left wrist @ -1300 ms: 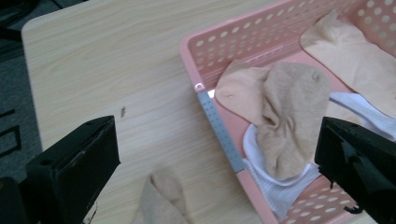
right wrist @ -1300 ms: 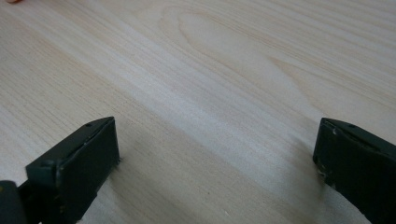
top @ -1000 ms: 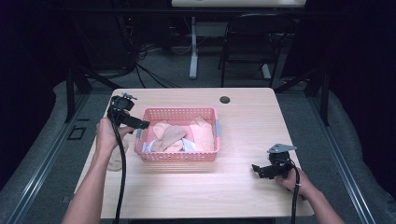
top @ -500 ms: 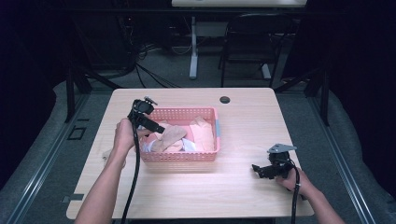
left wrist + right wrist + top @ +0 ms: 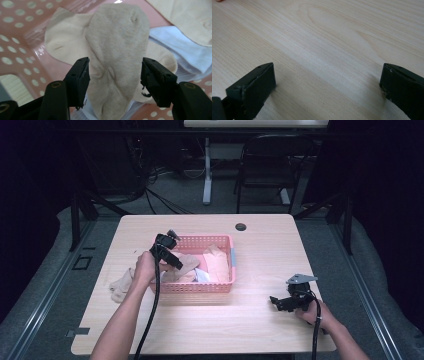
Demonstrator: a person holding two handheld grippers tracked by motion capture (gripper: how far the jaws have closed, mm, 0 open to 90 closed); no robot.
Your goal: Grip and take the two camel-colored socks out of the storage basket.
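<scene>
The left gripper point(image 5: 113, 75) is inside the pink basket point(image 5: 220, 287), its fingers just closing around a beige sock point(image 5: 117, 50) — pads not clearly pressing. The right gripper point(image 5: 327, 87) (fingers wide, holding nothing) rests on open surface point(image 5: 260, 320).

No readable text, labels, brands or numbers on anything.

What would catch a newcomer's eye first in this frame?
The pink basket at the middle of the table, heaped with pale socks. The left gripper reaches into it, jaws closing around a beige sock that lies between them, the right pad not yet touching. Another sock lies on the table left of the basket, and the right gripper rests open on bare wood.
</scene>
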